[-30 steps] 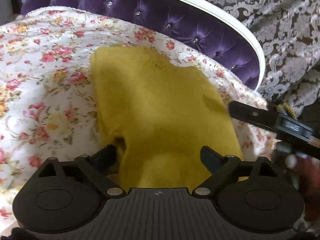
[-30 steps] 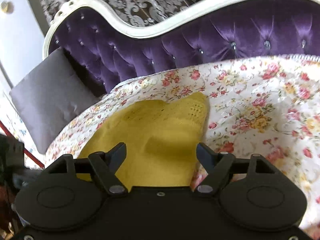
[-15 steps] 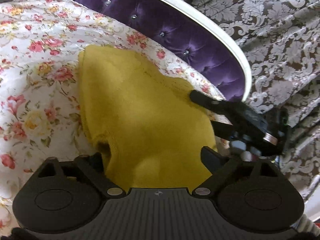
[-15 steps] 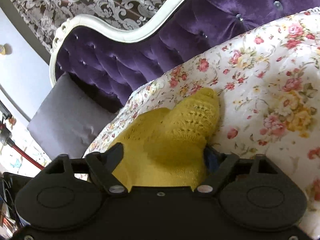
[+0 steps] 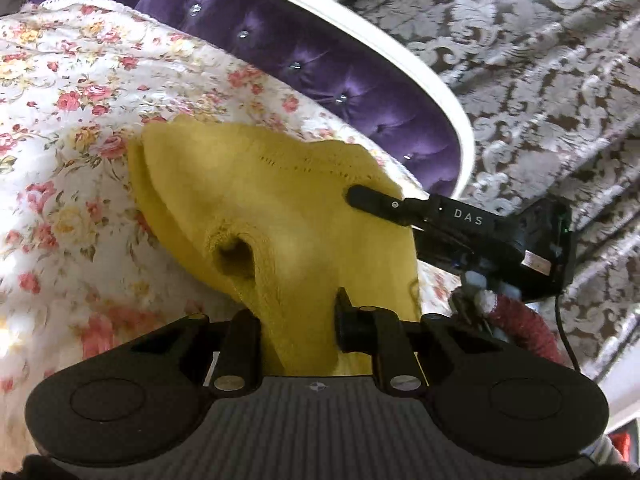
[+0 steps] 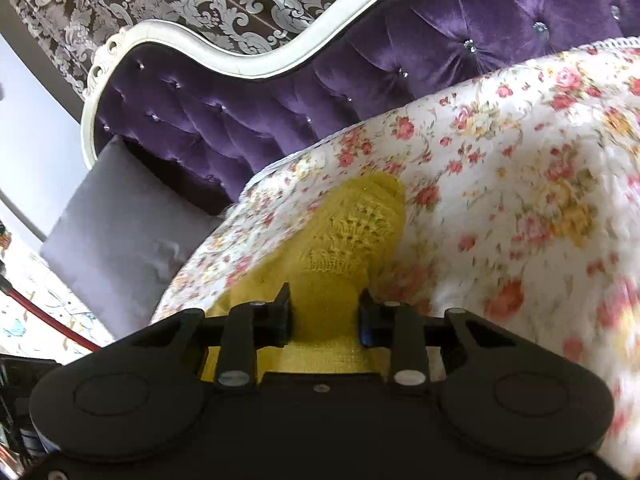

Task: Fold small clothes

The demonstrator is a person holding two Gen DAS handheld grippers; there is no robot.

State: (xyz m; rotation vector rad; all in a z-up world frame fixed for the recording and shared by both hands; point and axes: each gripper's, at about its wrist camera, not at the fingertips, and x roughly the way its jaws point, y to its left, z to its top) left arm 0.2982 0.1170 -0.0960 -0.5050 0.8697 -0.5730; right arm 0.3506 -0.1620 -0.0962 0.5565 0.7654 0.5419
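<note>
While the jaws of both claws are closing, yellow knit is seen gathered between each pair. At the left claw the jaws stand narrowly apart, and a bunched fold of the yellow knitted garment is pinched between them, the cloth rising from the bed up into the grip. At the right claw the jaws stand somewhat wider, with an open-work edge of the same garment held between the pads; the pads appear to press on the knit, though the contact on the blue-tipped side is partly hidden. In the left wrist view the right claw is shown lying against the far right edge of the garment.

The garment is found on the floral bedspread, close to the bed's edge, with the tufted purple headboard beyond it and a grey cushion beside the bed.

The step in hand is judged to be the taking hold of two points of the garment ahead of a fold; no completed fold is evident. For the next move, both grips are judged to need full seating, after which the held edge would have to be lifted evenly and carried over the body of the garment, with both claws kept level so that the loose knit is not stretched or dragged off the bedspread.
</note>
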